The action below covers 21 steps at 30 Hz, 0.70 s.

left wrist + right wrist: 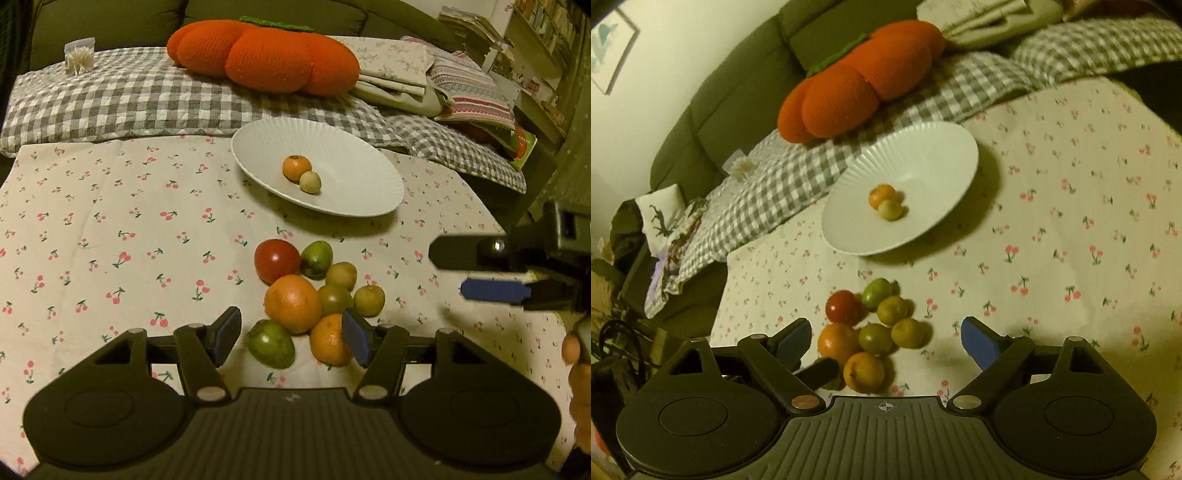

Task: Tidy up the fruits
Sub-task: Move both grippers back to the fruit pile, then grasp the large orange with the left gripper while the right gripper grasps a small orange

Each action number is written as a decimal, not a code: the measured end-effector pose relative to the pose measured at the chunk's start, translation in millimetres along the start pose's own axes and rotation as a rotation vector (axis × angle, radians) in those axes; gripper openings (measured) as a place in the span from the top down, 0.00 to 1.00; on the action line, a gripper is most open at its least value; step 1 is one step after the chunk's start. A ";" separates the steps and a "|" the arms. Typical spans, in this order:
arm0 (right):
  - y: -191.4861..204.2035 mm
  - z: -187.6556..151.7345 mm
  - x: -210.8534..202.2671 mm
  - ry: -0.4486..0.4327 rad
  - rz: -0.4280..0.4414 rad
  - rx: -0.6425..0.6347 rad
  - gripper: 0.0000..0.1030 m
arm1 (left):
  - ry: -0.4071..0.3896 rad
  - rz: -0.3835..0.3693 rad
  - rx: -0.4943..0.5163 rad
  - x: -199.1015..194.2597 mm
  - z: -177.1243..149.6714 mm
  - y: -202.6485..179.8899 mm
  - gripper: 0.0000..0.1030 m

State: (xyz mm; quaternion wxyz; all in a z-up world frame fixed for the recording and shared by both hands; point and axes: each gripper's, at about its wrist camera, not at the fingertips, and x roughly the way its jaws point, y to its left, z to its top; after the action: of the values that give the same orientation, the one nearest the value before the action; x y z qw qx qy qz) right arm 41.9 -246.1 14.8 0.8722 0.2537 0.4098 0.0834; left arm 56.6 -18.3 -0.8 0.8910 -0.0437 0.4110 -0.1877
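Left tool (291, 341) spread open, empty, straddling the green fruit (270, 343) nearest it; right tool (886, 341) likewise open over the fruit pile (871, 332) on the table (110, 221). Round, firm, likely to roll: pinch across the middle. Neighbours crowd it. Beyond, the white plate (369, 177) holds two

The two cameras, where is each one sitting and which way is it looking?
Left wrist view: sits on the left gripper, low over the cherry tablecloth, facing the fruit pile and white plate; the right gripper and some fingers show at the right edge.
Right wrist view: sits on the right gripper, higher, facing the same pile from the other side; a tip of the left gripper pokes in at lower left.
Both show: the pile, the plate holding two fruits, the orange pumpkin cushion.
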 end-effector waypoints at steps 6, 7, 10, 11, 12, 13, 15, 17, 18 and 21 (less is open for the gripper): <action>-6.4 -2.4 6.6 0.029 -0.031 0.016 0.13 | -0.006 -0.024 -0.040 11.2 3.9 1.2 0.50; -8.4 -2.4 7.3 0.031 -0.032 0.022 0.13 | -0.005 -0.026 -0.048 12.7 4.1 2.0 0.54; -13.2 -2.4 8.5 0.036 -0.029 0.040 0.14 | -0.003 -0.033 -0.075 18.3 4.5 5.4 0.62; -13.3 -2.4 8.6 0.035 -0.031 0.039 0.14 | -0.004 -0.029 -0.083 20.1 4.5 6.6 0.64; -13.2 -2.4 8.8 0.035 -0.034 0.036 0.14 | -0.005 -0.026 -0.090 21.4 4.5 7.6 0.64; -13.2 -2.6 9.1 0.036 -0.034 0.033 0.14 | -0.009 -0.023 -0.095 22.3 4.4 8.6 0.65; -12.7 -2.7 9.5 0.038 -0.032 0.029 0.14 | -0.012 -0.028 -0.107 22.6 5.1 10.1 0.66; -11.8 -3.3 10.5 0.038 -0.037 0.020 0.14 | -0.009 -0.029 -0.123 21.0 5.3 11.5 0.66; -10.8 -3.8 11.3 0.040 -0.039 0.013 0.14 | -0.010 -0.028 -0.128 19.5 5.4 12.0 0.67; -6.5 -6.7 15.2 0.050 -0.041 -0.012 0.14 | -0.021 -0.037 -0.137 12.6 6.8 13.9 0.67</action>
State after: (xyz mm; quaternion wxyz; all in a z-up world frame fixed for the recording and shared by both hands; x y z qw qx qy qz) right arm 46.3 -243.8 -2.3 0.8648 0.2376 0.4360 0.0742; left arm 73.3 -10.6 -8.6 0.8866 -0.1143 0.4125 -0.1751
